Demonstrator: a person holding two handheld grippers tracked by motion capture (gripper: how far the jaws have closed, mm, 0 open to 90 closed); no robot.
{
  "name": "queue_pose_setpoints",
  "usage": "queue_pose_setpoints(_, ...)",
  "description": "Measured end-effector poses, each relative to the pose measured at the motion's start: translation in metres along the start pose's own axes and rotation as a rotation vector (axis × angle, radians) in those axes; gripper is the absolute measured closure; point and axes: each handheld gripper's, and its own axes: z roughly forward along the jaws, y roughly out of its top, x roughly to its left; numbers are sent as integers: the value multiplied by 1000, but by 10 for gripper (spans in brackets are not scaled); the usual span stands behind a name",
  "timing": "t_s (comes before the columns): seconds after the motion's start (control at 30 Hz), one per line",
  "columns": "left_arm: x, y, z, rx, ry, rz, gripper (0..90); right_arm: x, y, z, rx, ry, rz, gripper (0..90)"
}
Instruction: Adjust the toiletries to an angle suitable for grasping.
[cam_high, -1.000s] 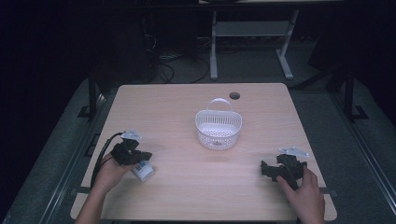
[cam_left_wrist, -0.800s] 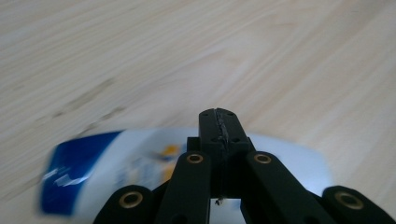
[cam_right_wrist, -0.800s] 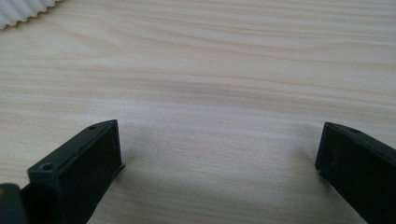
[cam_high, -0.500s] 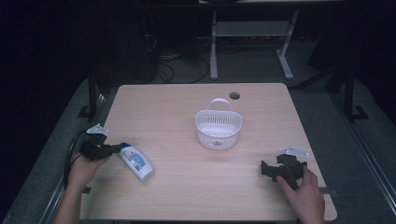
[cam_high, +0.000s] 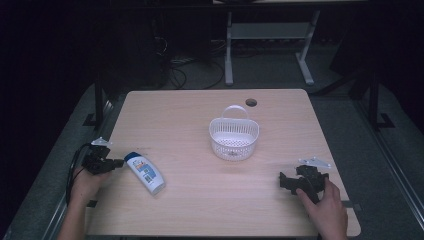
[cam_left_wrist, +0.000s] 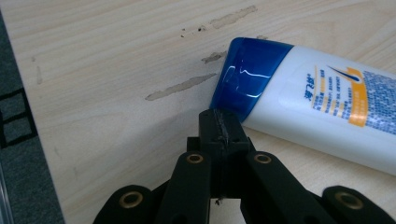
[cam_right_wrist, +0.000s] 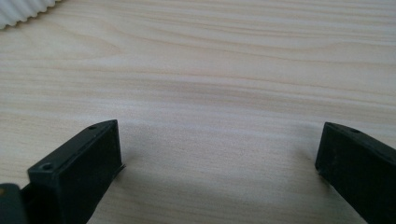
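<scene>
The tabletop (cam_high: 200, 205) is pale wood with scuff marks near its left edge. A white basket (cam_high: 233, 138) with an upright handle stands at its middle, well apart from both my hands. A white bottle (cam_high: 147, 173) with a blue cap (cam_left_wrist: 250, 84) lies on its side at the left. My left claw (cam_high: 118, 162) is pressed together, its tip just at the cap. My right claw (cam_high: 284, 181) rests spread wide at the right, nothing between its jaws.

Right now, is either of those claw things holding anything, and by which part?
Nothing is held. The left gripper is shut beside the bottle's blue cap; the right gripper is open over bare table.
</scene>
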Motion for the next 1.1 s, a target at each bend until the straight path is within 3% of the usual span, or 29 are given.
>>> queue_pose_setpoints(1.1, -33, 55, 34, -22, -63, 70, 900, 0, 0, 0, 0, 0, 0, 0)
